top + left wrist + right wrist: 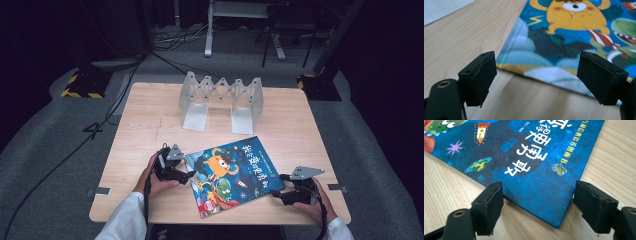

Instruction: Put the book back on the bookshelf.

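Observation:
A blue picture book (232,175) with cartoon monsters lies flat on the wooden table (145,115), near its front edge. My left gripper (187,174) sits at the book's left edge, open, its jaws either side of the yellow-trimmed edge of the book (554,45) without touching it. At the book's right corner rests my right gripper (275,194), also open. In the right gripper view the book (529,162) shows its corner between the two black pads (487,207), slightly ahead of them.
A grey folding book stand (222,100) with two flat feet stands upright at the back middle of the table. Cables run over the grey floor at the left. Bare wood lies between the stand and the book.

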### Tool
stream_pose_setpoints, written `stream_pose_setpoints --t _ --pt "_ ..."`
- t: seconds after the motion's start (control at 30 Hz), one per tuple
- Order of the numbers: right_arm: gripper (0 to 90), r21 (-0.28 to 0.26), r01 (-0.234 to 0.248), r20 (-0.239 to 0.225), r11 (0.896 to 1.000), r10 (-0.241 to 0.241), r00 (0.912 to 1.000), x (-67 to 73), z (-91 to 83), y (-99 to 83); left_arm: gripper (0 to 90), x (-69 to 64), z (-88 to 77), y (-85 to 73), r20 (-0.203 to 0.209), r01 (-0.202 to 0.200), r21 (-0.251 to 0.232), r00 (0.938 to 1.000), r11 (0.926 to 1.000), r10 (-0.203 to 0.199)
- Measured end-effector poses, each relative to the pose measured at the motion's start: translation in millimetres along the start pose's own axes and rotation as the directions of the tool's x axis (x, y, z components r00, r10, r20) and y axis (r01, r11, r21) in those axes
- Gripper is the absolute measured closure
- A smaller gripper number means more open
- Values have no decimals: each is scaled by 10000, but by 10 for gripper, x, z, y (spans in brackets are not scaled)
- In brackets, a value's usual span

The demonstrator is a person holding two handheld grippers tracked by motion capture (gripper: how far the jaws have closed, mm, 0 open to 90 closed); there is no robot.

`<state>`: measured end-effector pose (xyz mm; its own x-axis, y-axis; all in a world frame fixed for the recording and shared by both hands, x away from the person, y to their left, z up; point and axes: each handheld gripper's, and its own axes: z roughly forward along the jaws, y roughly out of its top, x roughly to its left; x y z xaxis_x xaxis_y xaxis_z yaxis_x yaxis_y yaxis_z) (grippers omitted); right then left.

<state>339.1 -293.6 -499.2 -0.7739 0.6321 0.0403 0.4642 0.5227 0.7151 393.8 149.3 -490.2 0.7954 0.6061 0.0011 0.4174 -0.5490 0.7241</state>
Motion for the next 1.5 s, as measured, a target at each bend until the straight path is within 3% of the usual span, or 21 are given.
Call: stream_pose_setpoints --t 0.13,0.17,0.2,0.3,0.37,0.4,0.5,0.6,0.8,1.03,1.17,1.5 --pt "234 10 66 13 10000 -66 10000 0 6 3 164 96 145 79 132 198 193 9997 9996 -201" --pt "234 13 72 16 10000 -72 10000 0 6 4 164 107 185 93 -49 128 258 9999 9996 -127" --pt "233 37 77 31 10000 -77 10000 1 6 6 160 148 222 110 253 288 296 9992 9991 -296" --pt "230 45 111 21 9999 -111 9999 -1 8 8 156 194 268 132 485 522 303 9974 9982 -536" --pt "226 80 97 4 9999 -97 10000 -1 11 15 156 224 300 147 691 445 267 9965 9987 -463" --pt "225 78 92 -1 9999 -92 10000 -1 12 15 159 230 317 149 1055 608 346 9924 9976 -641" --pt "228 43 43 30 10000 -43 10000 -4 19 17 158 186 323 162 1641 138 474 9862 9988 -214" --pt "238 34 22 118 10000 -23 9999 -6 24 24 146 147 308 179 1532 44 718 9881 9974 -154" --pt "276 -39 -187 386 9998 189 9991 -10 64 64 145 111 182 60 1640 -20 767 9864 9971 -107" --pt "243 42 -458 653 9989 454 9968 -8 147 150 145 9 -55 -157 1768 -190 857 9842 9961 36" --pt "312 -87 -636 885 9979 641 9940 28 187 187 145 -56 -163 -272 1747 -163 785 9846 9968 23" --pt "378 -85 -373 1727 9993 382 9842 73 388 394 145 -206 -419 -514 1639 -100 841 9865 9964 -39"
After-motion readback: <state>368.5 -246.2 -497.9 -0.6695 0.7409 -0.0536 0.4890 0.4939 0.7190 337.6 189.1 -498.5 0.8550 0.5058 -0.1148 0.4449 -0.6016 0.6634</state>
